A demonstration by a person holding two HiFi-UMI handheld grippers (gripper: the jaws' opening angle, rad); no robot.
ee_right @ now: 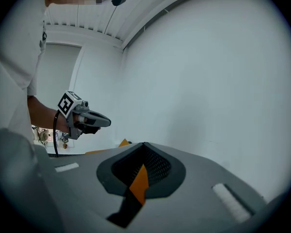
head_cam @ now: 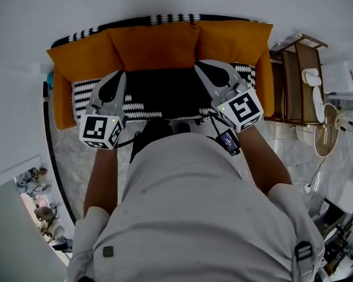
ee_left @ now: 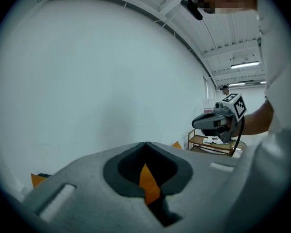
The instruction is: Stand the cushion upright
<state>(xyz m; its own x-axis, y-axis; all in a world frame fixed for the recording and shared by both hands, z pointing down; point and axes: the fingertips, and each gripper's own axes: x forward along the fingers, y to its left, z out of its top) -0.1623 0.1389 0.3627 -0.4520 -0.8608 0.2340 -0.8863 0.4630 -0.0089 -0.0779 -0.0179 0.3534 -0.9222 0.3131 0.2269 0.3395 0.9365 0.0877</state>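
Note:
Three orange cushions lean upright against the sofa back: a left one [head_cam: 82, 54], a middle one [head_cam: 159, 43] and a right one [head_cam: 232, 40]. The seat [head_cam: 159, 90] is dark, with a black-and-white patterned cover [head_cam: 82, 93] at its sides. My left gripper [head_cam: 119, 75] is shut and empty above the seat's left part, short of the cushions. Over the right part my right gripper [head_cam: 203, 65] is also shut and empty. In the left gripper view the closed jaws [ee_left: 145, 144] show a sliver of orange cushion [ee_left: 148, 178] through their notch. The right gripper view [ee_right: 144, 144] shows the same orange [ee_right: 138, 181].
A wooden side table [head_cam: 300, 81] with white items stands right of the sofa, and a round wooden piece [head_cam: 326, 131] is beside it. Orange armrests [head_cam: 62, 107] close both sofa ends. A white wall runs behind, with marble floor [head_cam: 65, 151] in front.

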